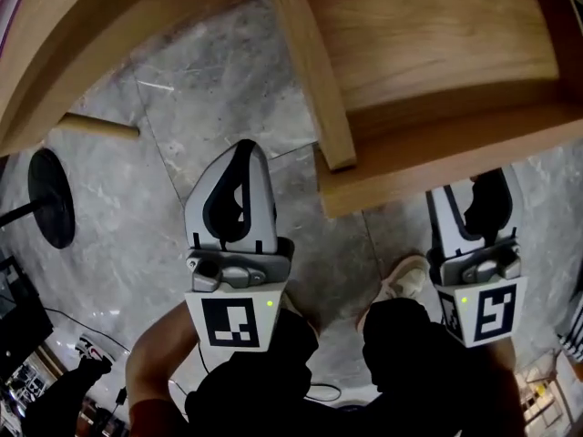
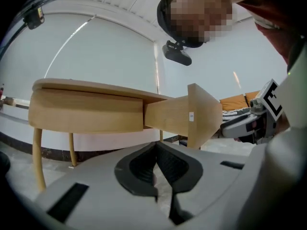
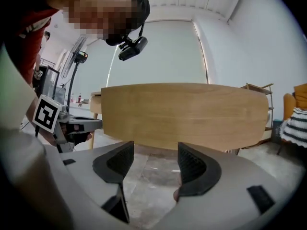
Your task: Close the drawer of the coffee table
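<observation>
- At 1 o'clock in the head view, the drawer [image 1: 428, 35] stands pulled well out of the counter [image 1: 82, 25], with its front panel [image 3: 184, 114] facing the person.
- Right hand-held gripper [image 3: 153, 159]: jaws apart, nothing between them, low and near the panel's lower edge at 4 o'clock. A push begun this low could slide under the edge and miss the panel.
- It also sits toward the panel's right end. I judge an off-centre push could skew the drawer and bind it.
- Left hand-held gripper [image 1: 239, 167]: jaws together on nothing, at 9 o'clock of the drawer's side and apart from it. If it drifts in, it could be caught between panel and counter.
- The floor [image 1: 209, 80] looks smooth — a hard shove may shift the whole counter.
</observation>
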Tool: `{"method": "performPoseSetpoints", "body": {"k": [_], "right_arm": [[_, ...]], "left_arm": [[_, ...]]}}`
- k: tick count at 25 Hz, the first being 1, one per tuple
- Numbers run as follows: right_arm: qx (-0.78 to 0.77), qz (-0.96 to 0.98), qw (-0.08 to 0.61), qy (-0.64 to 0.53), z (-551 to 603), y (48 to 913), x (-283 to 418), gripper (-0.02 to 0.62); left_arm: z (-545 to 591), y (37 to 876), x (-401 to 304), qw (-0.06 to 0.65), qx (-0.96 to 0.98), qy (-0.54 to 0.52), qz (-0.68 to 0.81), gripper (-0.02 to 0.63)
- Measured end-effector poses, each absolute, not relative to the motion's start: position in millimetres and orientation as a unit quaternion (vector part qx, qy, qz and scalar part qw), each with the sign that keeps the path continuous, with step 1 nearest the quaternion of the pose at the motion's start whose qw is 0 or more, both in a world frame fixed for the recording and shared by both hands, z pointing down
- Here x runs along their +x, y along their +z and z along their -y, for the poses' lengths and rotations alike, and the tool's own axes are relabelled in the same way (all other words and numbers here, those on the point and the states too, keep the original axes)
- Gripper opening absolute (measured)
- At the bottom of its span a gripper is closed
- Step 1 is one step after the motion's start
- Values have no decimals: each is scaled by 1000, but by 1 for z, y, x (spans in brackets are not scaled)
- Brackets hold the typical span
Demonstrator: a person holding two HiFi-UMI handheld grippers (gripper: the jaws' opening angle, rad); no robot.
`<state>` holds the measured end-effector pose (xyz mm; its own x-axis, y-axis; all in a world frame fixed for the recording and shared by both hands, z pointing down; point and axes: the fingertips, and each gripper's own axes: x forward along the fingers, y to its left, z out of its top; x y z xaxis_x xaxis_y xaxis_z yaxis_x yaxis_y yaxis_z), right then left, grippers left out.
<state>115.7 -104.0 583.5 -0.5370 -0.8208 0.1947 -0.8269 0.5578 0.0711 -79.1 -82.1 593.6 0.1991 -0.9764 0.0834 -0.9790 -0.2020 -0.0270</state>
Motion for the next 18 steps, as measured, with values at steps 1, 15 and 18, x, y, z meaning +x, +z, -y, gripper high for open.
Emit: {"method": "performPoseSetpoints", "body": {"k": [1, 15, 18], "right_arm": [[473, 875, 101, 16, 105, 586, 115, 268], [483, 871, 89, 2, 99, 578, 110, 278], [485, 870, 87, 2, 102, 576, 111, 278]], "left_arm": [[84, 595, -80, 20, 774, 37, 632, 9], [86, 612, -77, 13, 775, 62, 629, 9], [85, 610, -75, 9, 775, 57, 630, 9]]}}
